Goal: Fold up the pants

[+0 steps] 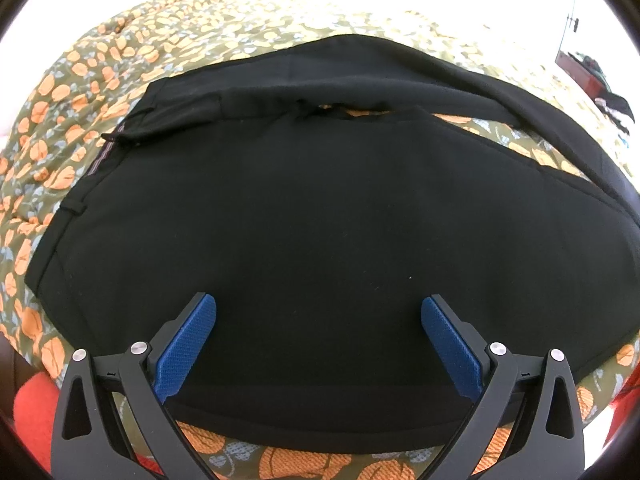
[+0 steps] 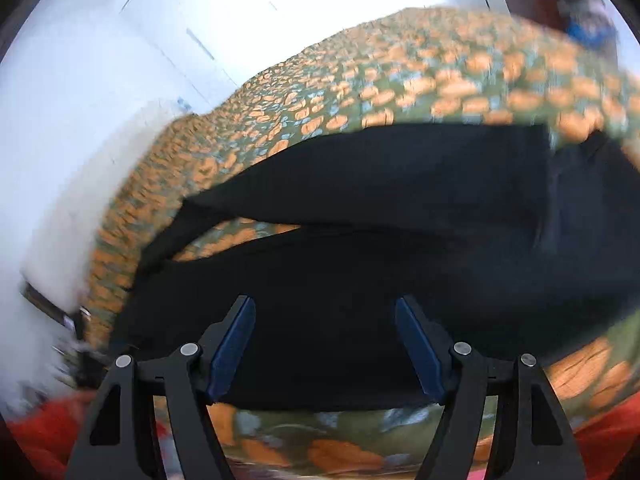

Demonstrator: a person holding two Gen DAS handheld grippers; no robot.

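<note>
Here, black fabric pants (image 1: 320, 220) fill the frame's centre on an olive bedspread with orange print (image 1: 72, 92); the left gripper (image 1: 319, 306) and right gripper (image 2: 325, 308) gape wide, empty, above them.

The left claw (image 1: 319, 304) tilts steeply downward, its blue pads (image 1: 186, 344) spread wide with nothing gripped. The right claw (image 2: 325, 308) angles down too, pads (image 2: 234, 346) apart, empty, the view blurred.

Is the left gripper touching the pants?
Cannot tell. In the left wrist view the left gripper is open over the black pants, but no plain contact or gap shows at its fingertips.
</note>
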